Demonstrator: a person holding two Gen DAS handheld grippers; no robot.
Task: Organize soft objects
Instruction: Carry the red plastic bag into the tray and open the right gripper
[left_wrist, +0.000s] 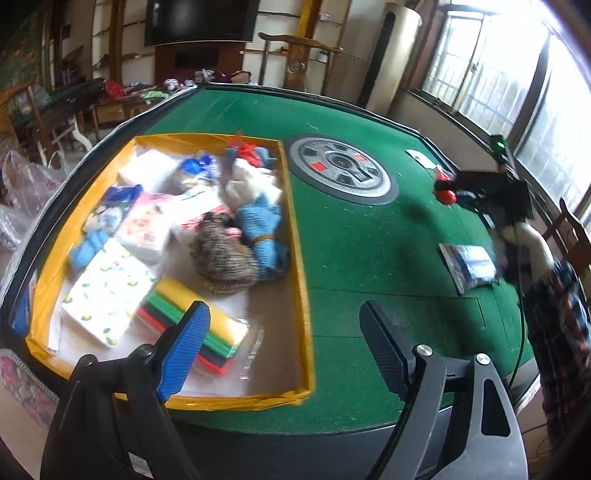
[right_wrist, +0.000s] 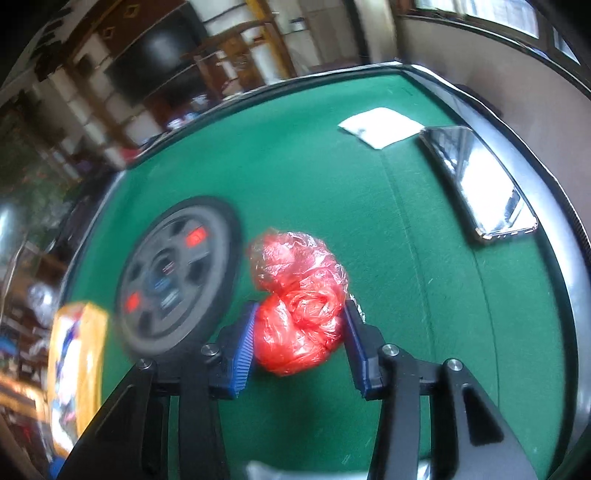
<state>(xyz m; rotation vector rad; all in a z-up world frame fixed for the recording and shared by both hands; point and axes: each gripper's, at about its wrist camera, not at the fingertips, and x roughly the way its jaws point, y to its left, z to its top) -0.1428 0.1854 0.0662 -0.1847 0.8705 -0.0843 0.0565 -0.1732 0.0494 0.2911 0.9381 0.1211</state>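
Note:
My right gripper (right_wrist: 299, 332) is shut on a crumpled red plastic bag (right_wrist: 299, 295) and holds it over the green felt table (right_wrist: 332, 177). The same bag (left_wrist: 445, 192) and right gripper show at the far right in the left wrist view. My left gripper (left_wrist: 284, 339) is open and empty, over the near right edge of the yellow-rimmed box (left_wrist: 295, 229). The box holds soft things: a brown knitted hat (left_wrist: 225, 258), blue cloths (left_wrist: 262, 221), a white plush toy (left_wrist: 251, 181), tissue packs (left_wrist: 144, 225) and a stack of coloured sheets (left_wrist: 195, 325).
A round grey dial (left_wrist: 341, 168) sits in the table's middle, also in the right wrist view (right_wrist: 177, 277). A phone (right_wrist: 480, 181) and white paper (right_wrist: 380, 127) lie near the far right edge. A clear packet (left_wrist: 469, 264) lies on the right. The person's arm (left_wrist: 554, 295) is at the right.

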